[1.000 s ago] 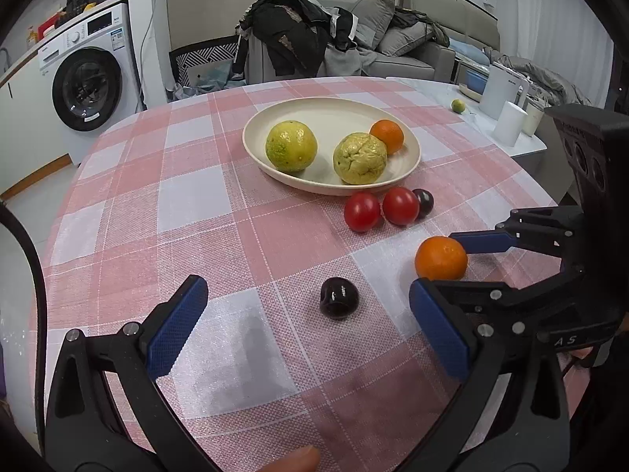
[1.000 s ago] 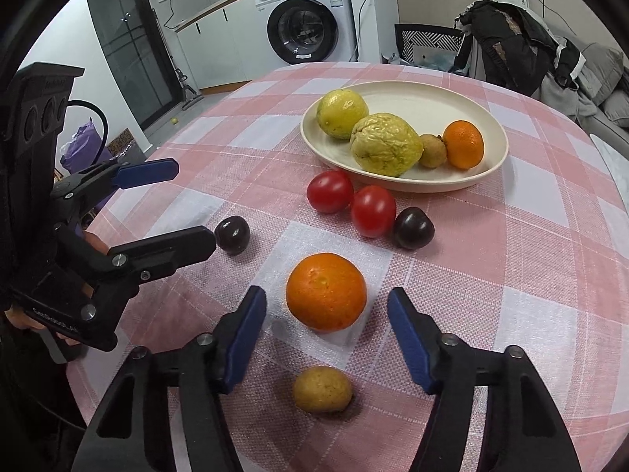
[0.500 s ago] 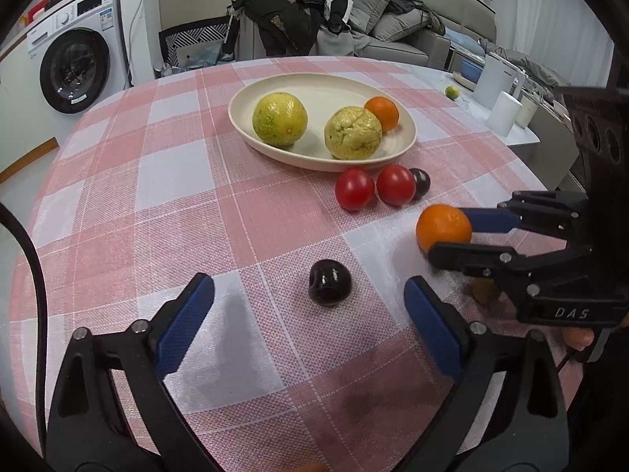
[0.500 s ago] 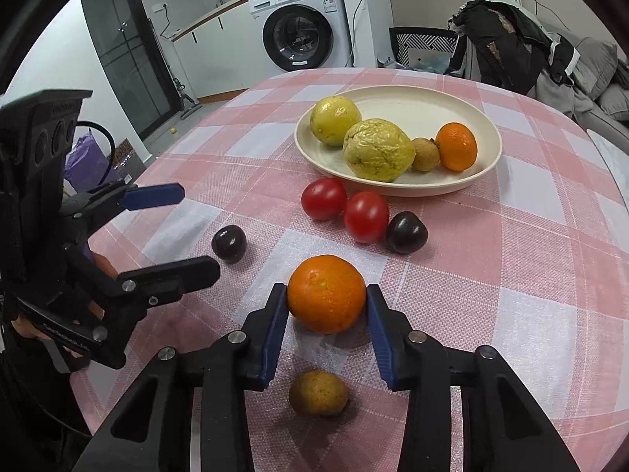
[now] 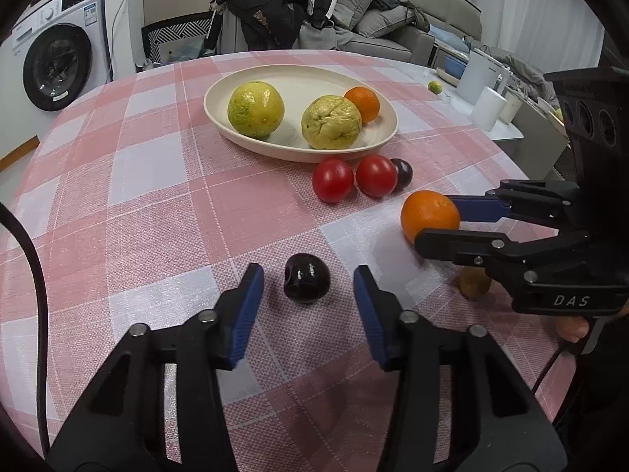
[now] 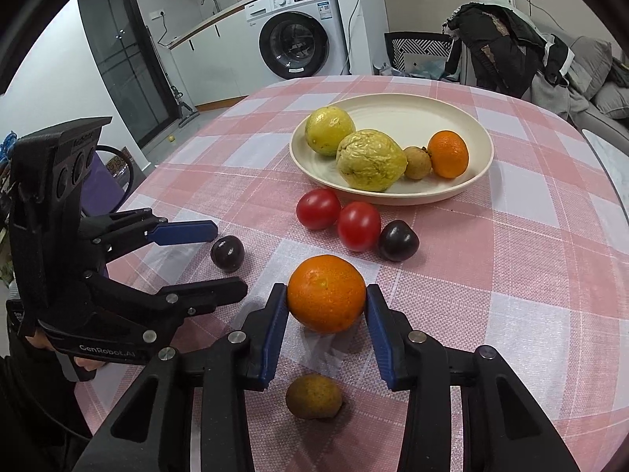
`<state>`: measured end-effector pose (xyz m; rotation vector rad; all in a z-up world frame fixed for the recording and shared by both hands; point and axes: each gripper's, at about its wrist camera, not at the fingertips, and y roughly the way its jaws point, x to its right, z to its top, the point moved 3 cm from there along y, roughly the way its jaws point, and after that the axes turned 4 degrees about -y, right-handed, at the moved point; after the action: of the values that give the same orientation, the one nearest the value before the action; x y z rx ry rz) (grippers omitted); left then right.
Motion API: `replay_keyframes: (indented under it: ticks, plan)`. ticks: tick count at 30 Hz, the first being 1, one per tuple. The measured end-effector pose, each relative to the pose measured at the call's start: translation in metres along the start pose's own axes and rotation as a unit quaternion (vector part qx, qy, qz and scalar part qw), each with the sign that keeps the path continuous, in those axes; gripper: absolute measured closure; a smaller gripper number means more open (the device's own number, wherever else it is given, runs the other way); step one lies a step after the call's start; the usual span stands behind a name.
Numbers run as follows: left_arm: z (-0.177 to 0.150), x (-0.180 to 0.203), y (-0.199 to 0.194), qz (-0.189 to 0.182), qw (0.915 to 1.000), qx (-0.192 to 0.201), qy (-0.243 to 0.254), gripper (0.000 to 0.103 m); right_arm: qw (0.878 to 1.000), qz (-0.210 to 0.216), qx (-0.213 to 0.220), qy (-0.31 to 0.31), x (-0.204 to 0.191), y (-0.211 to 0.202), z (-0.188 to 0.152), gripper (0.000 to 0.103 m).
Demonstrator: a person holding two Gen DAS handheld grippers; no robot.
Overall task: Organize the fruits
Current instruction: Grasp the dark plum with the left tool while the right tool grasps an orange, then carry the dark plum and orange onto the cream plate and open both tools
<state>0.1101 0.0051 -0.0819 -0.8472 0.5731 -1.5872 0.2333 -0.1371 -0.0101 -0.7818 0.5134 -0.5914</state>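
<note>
The right gripper (image 6: 327, 306) has its fingers clamped on the orange (image 6: 326, 293). The left gripper (image 5: 308, 289) has just been closing, fingers apart around the dark plum (image 5: 307, 277) on the surface (image 5: 157, 216).

You are working in a lived-in home, at a round worktop (image 6: 530, 236) under a pink-and-white checked cloth. A front-loading washing machine (image 6: 298, 45) sits beneath a counter with a sink tap (image 6: 210, 2), bottles lined above it. Behind the worktop, a chair heaped with dark clothing (image 5: 271, 11) fronts a grey sofa (image 5: 377, 27) with cushions. A cream plate (image 6: 468, 110) of fruit completes the domestic scene.
</note>
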Motion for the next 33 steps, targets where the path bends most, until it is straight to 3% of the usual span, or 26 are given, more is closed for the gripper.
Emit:
replay_keyframes:
  ticks: [2,4,18,33]
  plan:
    - [0.000,0.001,-0.001,-0.003,1.0000,0.004,0.003,0.077,1.000,0.000,0.001,0.001,0.000,-0.001,0.000,0.062]
    - [0.001,0.001,-0.002,-0.005,1.0000,0.006,0.004,0.082,1.000,0.000,0.001,0.001,0.000,-0.001,0.000,0.062]
    - [0.003,0.003,-0.016,-0.009,0.9996,0.026,0.008,0.082,1.000,-0.001,0.005,0.001,0.002,-0.003,0.000,0.062]
    - [0.023,0.000,-0.044,0.000,0.9971,0.076,0.005,0.082,0.999,-0.009,0.045,0.007,0.010,-0.023,0.008,0.062]
